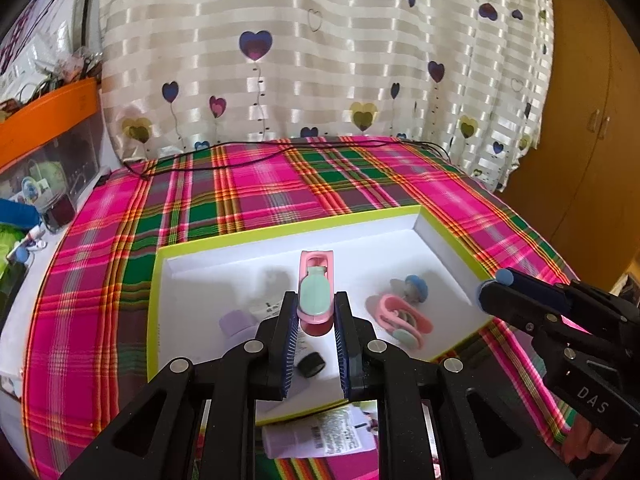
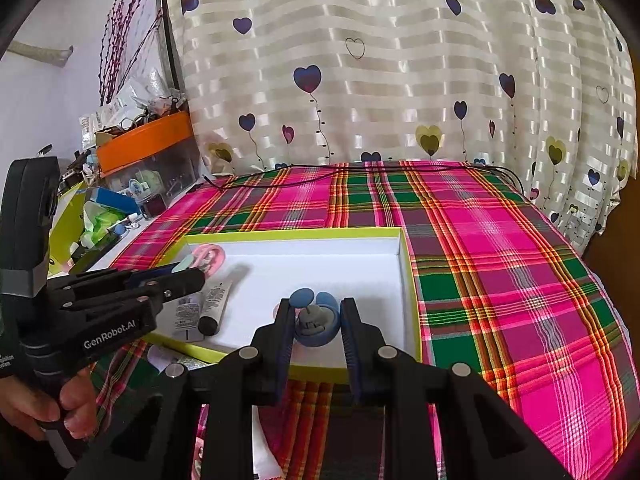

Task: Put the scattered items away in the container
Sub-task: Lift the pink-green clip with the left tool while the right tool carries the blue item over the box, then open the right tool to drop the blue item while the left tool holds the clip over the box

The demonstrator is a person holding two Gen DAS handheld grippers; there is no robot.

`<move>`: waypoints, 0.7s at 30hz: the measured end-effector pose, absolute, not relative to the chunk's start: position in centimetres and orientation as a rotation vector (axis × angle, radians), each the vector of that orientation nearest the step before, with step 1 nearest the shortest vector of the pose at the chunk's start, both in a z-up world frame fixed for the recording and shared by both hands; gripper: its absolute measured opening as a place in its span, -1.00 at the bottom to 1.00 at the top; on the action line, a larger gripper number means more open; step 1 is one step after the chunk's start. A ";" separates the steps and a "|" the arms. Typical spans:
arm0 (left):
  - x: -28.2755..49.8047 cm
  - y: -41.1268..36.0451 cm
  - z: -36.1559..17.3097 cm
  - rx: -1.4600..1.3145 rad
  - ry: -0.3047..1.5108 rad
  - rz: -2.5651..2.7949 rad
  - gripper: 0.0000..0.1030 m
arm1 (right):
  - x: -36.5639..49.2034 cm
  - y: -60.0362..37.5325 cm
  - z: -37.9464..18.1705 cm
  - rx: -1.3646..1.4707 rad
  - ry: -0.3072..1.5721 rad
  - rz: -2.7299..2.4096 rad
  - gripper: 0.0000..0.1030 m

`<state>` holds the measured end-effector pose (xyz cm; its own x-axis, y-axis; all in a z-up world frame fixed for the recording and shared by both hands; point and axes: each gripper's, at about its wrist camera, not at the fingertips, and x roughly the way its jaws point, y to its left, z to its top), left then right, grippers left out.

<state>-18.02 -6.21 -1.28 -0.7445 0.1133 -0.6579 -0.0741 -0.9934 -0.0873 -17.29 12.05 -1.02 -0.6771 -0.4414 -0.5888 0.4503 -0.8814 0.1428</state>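
Pink clip (image 1: 315, 289) with a mint pad, pinched between the jaws of the left gripper (image 1: 316, 312), held above the middle of the box (image 1: 157, 280). Blue knobbed piece (image 2: 314, 320) pinched likewise by the right gripper (image 2: 315, 322), over the near right part of the box, close to its right wall and near rim.

Inside the box: a second pink clip (image 1: 402, 318) lying flat right of centre, a blue-capped piece (image 1: 416, 286) just beyond it, a lilac bottle (image 1: 237, 322) near the left wall, a tube (image 2: 214, 304) with a black cap beside it, a small black ring (image 1: 311, 364) toward the near rim. Bare white floor along the far wall and in the far right corner.

Outside the box: a printed packet (image 1: 320, 436) just past the near rim, under the left gripper. Wide bare stretch of plaid cloth (image 2: 500, 260) right of the box and beyond its far rim. Black cable (image 1: 256, 156) along the cloth's far edge, well apart from the box. Curtain (image 1: 320, 60) behind that. Cluttered shelf with an orange-lidded bin (image 2: 144, 144) left of the box, past the cloth's left edge.
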 end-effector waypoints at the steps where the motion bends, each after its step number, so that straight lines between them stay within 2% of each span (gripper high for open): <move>1: -18.1 -6.4 -1.4 -1.083 -0.091 2.845 -0.66 | -17.4 12.0 -1.1 0.877 0.020 -2.502 -0.54; 21: -19.8 -5.7 -3.1 -1.132 -0.099 2.777 -0.66 | -20.7 10.9 -3.5 0.987 0.048 -2.486 -0.54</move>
